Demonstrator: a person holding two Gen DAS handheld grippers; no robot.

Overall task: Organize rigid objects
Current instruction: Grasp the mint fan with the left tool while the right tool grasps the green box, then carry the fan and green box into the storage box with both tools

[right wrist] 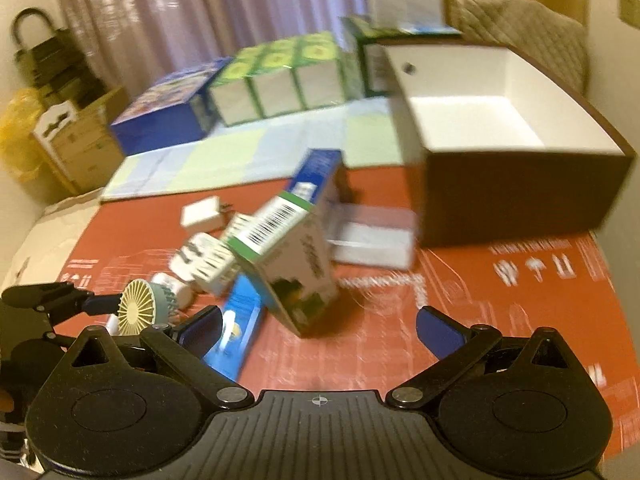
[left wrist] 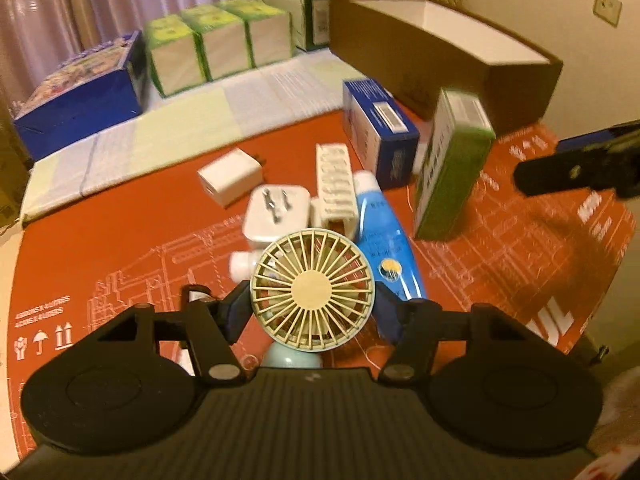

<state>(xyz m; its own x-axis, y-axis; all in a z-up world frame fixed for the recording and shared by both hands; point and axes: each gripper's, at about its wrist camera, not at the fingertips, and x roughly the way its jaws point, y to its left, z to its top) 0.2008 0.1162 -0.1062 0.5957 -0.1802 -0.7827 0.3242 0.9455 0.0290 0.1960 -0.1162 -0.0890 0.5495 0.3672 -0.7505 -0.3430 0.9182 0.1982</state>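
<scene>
Pale pleated curtains hang across the back of the room, with a plain cream wall to the right carrying small wall plates. At far left in the right wrist view, an open cardboard carton stands beside a yellow plastic bag.

An orange-red printed sheet with white line drawings covers the near surface; behind it lies a pale checked green-and-blue mat. What carries them cannot be told.

Along the back, from the left: a dark blue printed carton, a row of green-and-white boxes, then a long brown open box with a white inside at the right.

On the sheet lie a white square charger, a white plug adapter with prongs upward, a ribbed cream plastic piece, a blue tube with a white cap, a dark blue small carton and a tilted green-and-white barcoded carton.

Left tool: its blue pads sit against both sides of a round cream hand fan with a pale mint body, near the front of the sheet.

Right tool: jaws spread wide with nothing between them, just before the tilted carton.
</scene>
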